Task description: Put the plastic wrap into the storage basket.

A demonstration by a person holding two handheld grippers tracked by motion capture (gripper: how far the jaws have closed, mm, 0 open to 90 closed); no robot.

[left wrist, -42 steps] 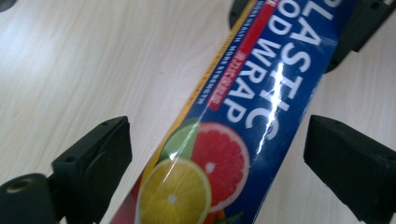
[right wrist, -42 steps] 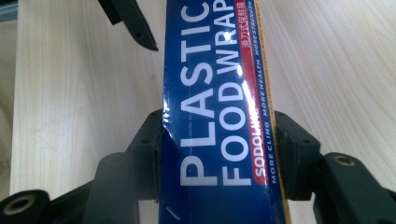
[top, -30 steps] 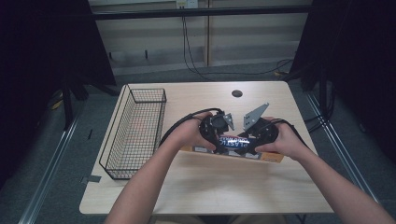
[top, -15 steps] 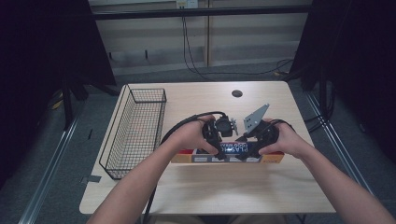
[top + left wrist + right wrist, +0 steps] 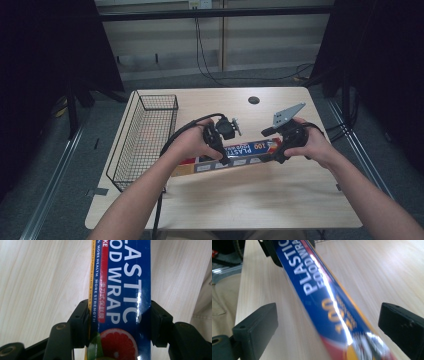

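The left gripper (image 5: 119,322) clenches the long blue cardboard plastic-wrap box (image 5: 122,300) mid-frame. The right gripper (image 5: 329,322) straddles it, jaws spread wide. The pale wooden table (image 5: 280,195) lies bare across the lower frame.

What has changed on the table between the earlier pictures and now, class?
The plastic food wrap box has turned: its right end now sits farther from the person than its left. The right tool has opened, its jaws standing wide of the box, and lifted slightly. The left tool stays clamped on the box. The wire basket and table are unchanged.
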